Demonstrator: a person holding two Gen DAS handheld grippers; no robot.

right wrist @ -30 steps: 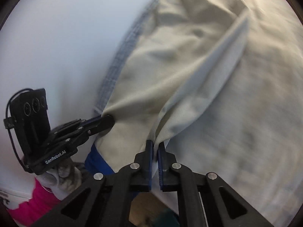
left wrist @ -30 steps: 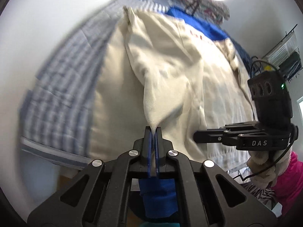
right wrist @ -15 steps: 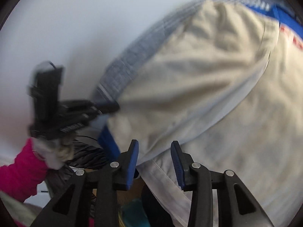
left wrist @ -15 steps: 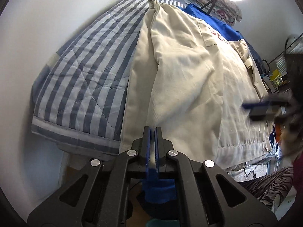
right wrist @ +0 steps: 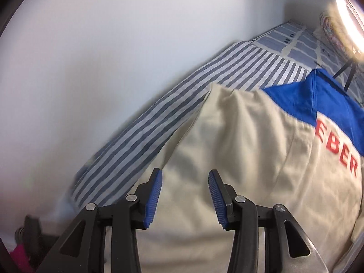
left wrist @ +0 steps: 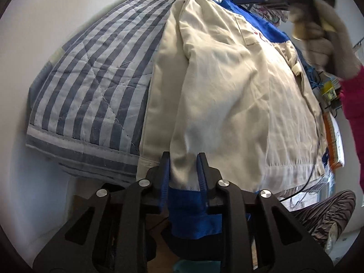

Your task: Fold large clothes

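- With the sleeve (left wrist: pixel 204 104) now laid lengthwise over the body of the cream jacket (left wrist: pixel 261 95), left gripper (left wrist: pixel 183 170) shown parted a little, where half a second ago it was pinched shut on the blue cuff (left wrist: pixel 193 207).
- Cuff end lying loose between the blue pads, hanging off the near edge of the bed; no grip visible, though touching on one side cannot be ruled out.
- Right gripper (right wrist: pixel 185 195) wide open and holding nothing, moved up toward the shoulder end, hovering above cream cloth near the blue yoke (right wrist: pixel 318 100) and red lettering (right wrist: pixel 339 147); a second ago it was closed on a ridge of cloth at the hem.
- Jacket spread flat along the striped quilt (left wrist: pixel 91 79), collar end far, hem end near, a white wall alongside.
- Gloved right hand (left wrist: pixel 318 29) seen high at the far right of the left view, well apart from the left tool.
- Judgement: one sleeve fold looks finished and released; likely next a hold near the shoulder to bring that side inward, so roughly an early-to-middle stage.
- Risk: overhanging cuff may drag the sleeve off its line.
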